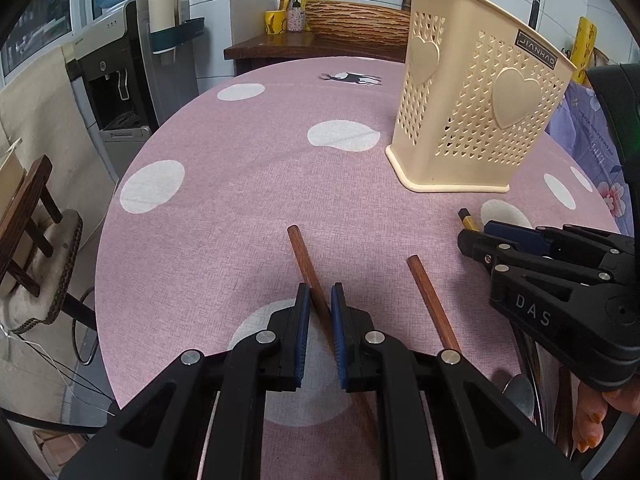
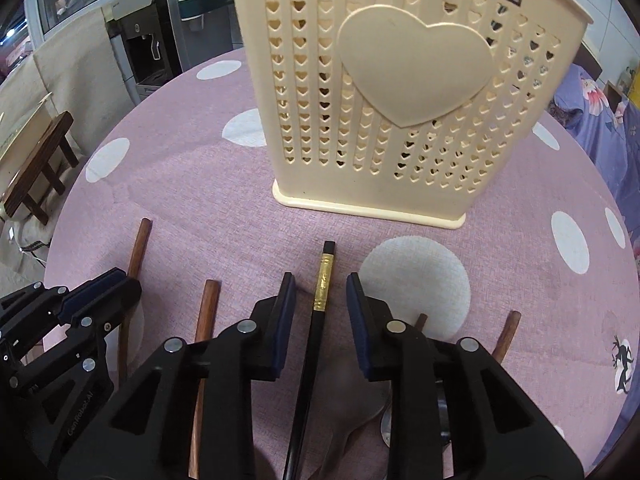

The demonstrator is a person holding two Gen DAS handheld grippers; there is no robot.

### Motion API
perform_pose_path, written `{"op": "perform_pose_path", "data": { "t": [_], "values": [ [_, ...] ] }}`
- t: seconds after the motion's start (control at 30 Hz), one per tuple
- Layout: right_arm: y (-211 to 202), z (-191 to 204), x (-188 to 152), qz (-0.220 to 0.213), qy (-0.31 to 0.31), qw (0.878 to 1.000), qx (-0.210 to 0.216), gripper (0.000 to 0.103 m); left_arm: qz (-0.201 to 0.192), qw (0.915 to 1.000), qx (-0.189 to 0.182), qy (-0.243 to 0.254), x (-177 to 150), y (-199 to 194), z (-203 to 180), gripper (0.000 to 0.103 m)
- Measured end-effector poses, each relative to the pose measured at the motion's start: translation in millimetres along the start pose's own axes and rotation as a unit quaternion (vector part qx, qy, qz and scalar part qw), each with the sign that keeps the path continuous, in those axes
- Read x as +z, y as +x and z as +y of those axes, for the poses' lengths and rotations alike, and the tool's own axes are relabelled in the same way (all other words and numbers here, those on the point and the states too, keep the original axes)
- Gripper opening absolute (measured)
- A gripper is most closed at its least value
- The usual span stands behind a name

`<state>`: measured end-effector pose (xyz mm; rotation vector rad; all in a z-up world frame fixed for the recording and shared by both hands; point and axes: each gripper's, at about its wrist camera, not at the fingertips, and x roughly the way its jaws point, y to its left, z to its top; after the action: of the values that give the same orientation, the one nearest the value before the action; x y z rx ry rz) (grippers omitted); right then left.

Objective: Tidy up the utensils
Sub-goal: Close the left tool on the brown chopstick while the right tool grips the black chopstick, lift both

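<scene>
In the left wrist view my left gripper (image 1: 320, 290) is shut on a brown wooden chopstick (image 1: 304, 256) that runs slantwise between its blue pads. A second wooden chopstick (image 1: 430, 300) lies just to its right. Beyond them stands the cream heart-pattern utensil holder (image 1: 476, 112), upright. In the right wrist view my right gripper (image 2: 320, 276) is low over the table and straddles a black chopstick with a gold band (image 2: 323, 280). A gap shows on each side of it, so the pads are not pressing. The holder (image 2: 400, 80) stands right ahead.
The pink dotted tablecloth (image 1: 240, 208) covers a round table. More wooden chopsticks (image 2: 506, 332) and a metal spoon (image 1: 518, 392) lie near the right gripper. A water dispenser (image 1: 116, 92) and a wooden stool (image 1: 28, 220) stand to the left, blue flowered fabric (image 1: 592, 148) to the right.
</scene>
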<state>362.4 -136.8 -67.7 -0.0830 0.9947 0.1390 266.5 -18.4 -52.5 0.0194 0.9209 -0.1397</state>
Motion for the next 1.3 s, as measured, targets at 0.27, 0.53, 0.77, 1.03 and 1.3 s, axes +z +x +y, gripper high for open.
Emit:
{"op": "perform_pose_path", "data": {
  "t": [0.27,0.53,0.77,1.03,1.3],
  "values": [
    [3,3,1,-0.006,0.000,1.000,0.019,0.009,0.000,1.0000,0.007,0.003,3,3,-3,0.011],
    [-4,-9,-2,-0.014,0.012,0.999,0.036,0.009,0.001,0.9999,0.011,0.005,6,5,-9,0.010],
    [-20,-14,-2,-0.039,0.020,0.998,0.043,0.008,0.000,0.9999,-0.005,-0.009,9,6,-8,0.009],
    [-59,-31,-2,-0.079,0.037,0.995,0.052,0.008,-0.015,0.9989,-0.039,-0.022,16,-6,-11,0.008],
    [-119,-49,2,-0.141,0.052,0.986,0.070,0.008,-0.082,0.9940,-0.070,-0.017,40,-60,-16,0.008]
  ]
}}
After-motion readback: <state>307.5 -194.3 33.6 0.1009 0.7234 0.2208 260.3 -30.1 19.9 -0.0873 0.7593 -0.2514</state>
